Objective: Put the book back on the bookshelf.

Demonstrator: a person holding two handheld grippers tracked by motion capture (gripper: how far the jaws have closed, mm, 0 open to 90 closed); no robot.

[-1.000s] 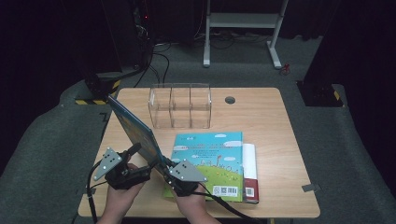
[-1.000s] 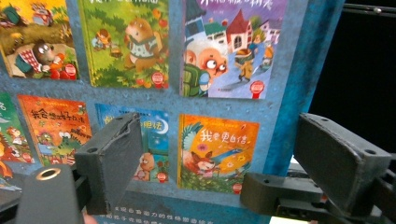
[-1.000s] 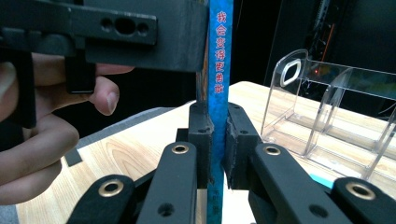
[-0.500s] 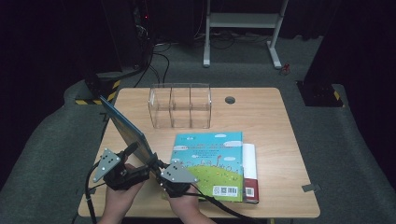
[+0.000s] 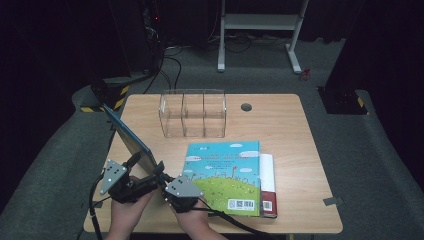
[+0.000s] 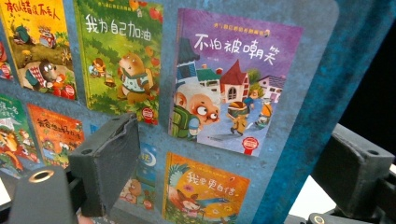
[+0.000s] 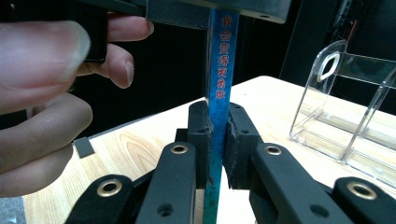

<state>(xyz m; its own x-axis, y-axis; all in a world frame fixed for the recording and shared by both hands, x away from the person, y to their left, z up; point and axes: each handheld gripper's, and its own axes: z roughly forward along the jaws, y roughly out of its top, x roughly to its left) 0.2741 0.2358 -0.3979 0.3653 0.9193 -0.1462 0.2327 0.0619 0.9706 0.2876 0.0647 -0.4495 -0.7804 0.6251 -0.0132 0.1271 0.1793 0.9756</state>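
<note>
A thin blue picture book [image 5: 127, 135] stands tilted on its edge at the table's left front. My right gripper [image 5: 167, 180] is shut on its lower edge, and in the right gripper view the jaws pinch the blue spine [image 7: 220, 70] from both sides at the gripper's tips [image 7: 218, 121]. My left gripper [image 5: 142, 172] sits just left of it. Its jaws stand wide apart in front of the back cover [image 6: 224, 93], which is printed with small book pictures, so the left gripper [image 6: 229, 172] is open.
A clear three-compartment organizer [image 5: 192, 114] stands behind, at mid table, and shows at the right in the right gripper view [image 7: 345, 116]. A stack of books [image 5: 225, 175] with a red-spined one [image 5: 267, 185] underneath lies flat to my right. The left table edge is close.
The blue book has leaned and shifted to the left. My right gripper has moved left with it, off the flat books. The left gripper has barely moved.
</note>
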